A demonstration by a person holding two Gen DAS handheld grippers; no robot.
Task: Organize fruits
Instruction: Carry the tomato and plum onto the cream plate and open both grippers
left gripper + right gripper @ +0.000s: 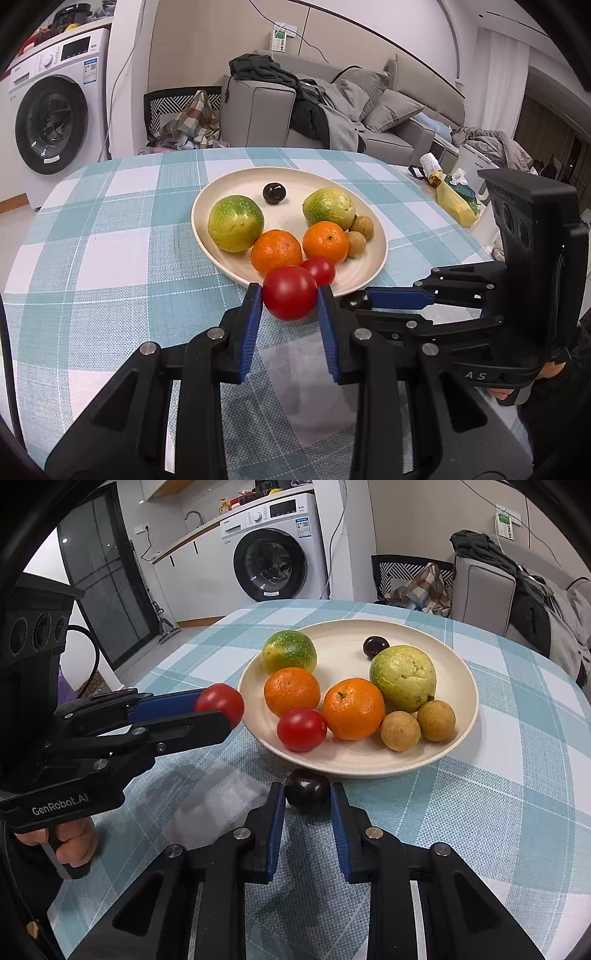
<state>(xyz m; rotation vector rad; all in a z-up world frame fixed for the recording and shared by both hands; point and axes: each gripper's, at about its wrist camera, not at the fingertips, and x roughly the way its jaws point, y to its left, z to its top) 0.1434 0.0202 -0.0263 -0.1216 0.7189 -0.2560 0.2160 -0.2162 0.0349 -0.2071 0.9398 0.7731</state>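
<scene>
**Red tomato and dark plum both pinched at the plate's near rim**

Red and glossy, the tomato (289, 293) sat pinched between the blue pads of the left tool (289, 295), low in the centre of the left wrist view and just short of the cream plate (221, 184). The right tool (307, 794) gripped a dark plum (307, 790) the same way, at lower centre of the right wrist view, close against the plate's near rim. Whether either fruit cleared the checked tabletop (110, 240) could not be told.

On the plate lay two green fruits (236, 222), two mandarins (276, 251), a second, smaller tomato (319, 268), two brown longans (400, 731) and another dark plum (274, 193).

The risks looked plain. Both held fruits were round and smooth, gripped only at their widest line, so a loosened squeeze or a tilt could let either roll off across the cloth. Too hard a squeeze would likely bruise or split the tomato. The two tools also stood near one another, and the near side of the plate was crowded; a low entry might clip the rim or nudge the smaller tomato and longans out of place.
</scene>
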